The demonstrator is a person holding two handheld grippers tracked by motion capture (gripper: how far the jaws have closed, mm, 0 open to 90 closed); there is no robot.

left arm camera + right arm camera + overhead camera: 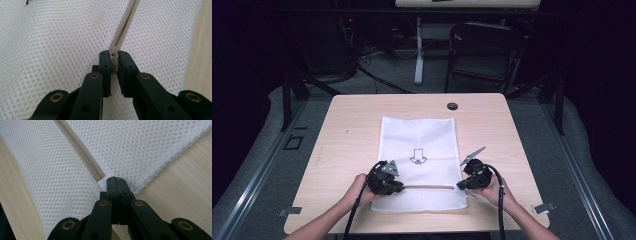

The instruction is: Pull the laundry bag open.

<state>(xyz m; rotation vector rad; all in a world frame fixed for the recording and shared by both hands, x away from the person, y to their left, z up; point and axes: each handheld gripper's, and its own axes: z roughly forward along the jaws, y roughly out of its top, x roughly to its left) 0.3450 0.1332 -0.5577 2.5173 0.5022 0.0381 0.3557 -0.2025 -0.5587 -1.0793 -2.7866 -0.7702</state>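
A white mesh bag [419,150] with a black arrow print lies flat on the wooden table [347,130]. A beige zipper [429,187] runs across its near end. My left gripper [401,188] is at the zipper's left end; in the left gripper view it [114,62] is shut on the zipper pull [114,65], with the zipper [125,25] running away from it. My right gripper [459,186] is at the bag's right edge; in the right gripper view it [115,182] is shut on the bag's edge at the zipper's end [102,182].
A small black disc [452,106] sits near the table's far edge. A dark folding chair [484,50] and a white table leg [418,50] stand beyond the table. Bare wood lies on both sides of the bag.
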